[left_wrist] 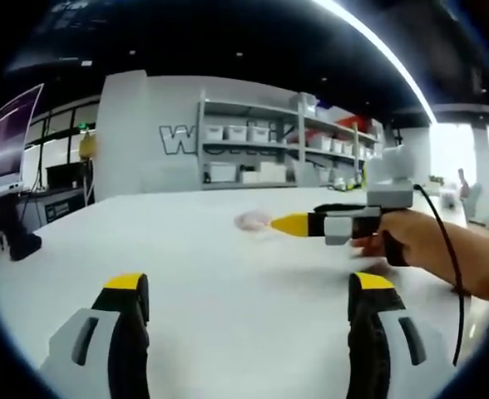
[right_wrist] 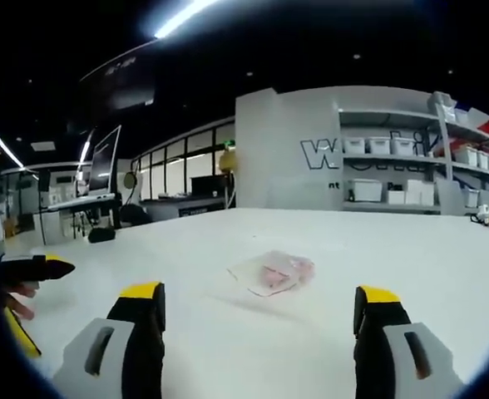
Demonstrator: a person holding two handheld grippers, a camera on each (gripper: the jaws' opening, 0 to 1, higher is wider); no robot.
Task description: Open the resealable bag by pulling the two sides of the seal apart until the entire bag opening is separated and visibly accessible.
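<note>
A small clear resealable bag (right_wrist: 274, 272) with pinkish contents lies flat on the white table (right_wrist: 411, 249), ahead of my right gripper (right_wrist: 259, 301). That gripper's yellow-tipped jaws stand wide apart, open, with nothing between them. In the left gripper view the bag (left_wrist: 251, 220) is a small pale patch further off. My left gripper (left_wrist: 249, 293) is open and empty, low over the table (left_wrist: 145, 241). A hand holds the right gripper (left_wrist: 293, 224) side-on, its yellow tip close beside the bag. The left gripper (right_wrist: 41, 268) shows at the left edge of the right gripper view.
Shelves with white bins (left_wrist: 244, 154) stand against the far wall. A monitor (left_wrist: 7, 133) and a black object (left_wrist: 20, 243) are at the table's left side. A cable (left_wrist: 448, 249) hangs from the right gripper over the person's arm (left_wrist: 469, 258).
</note>
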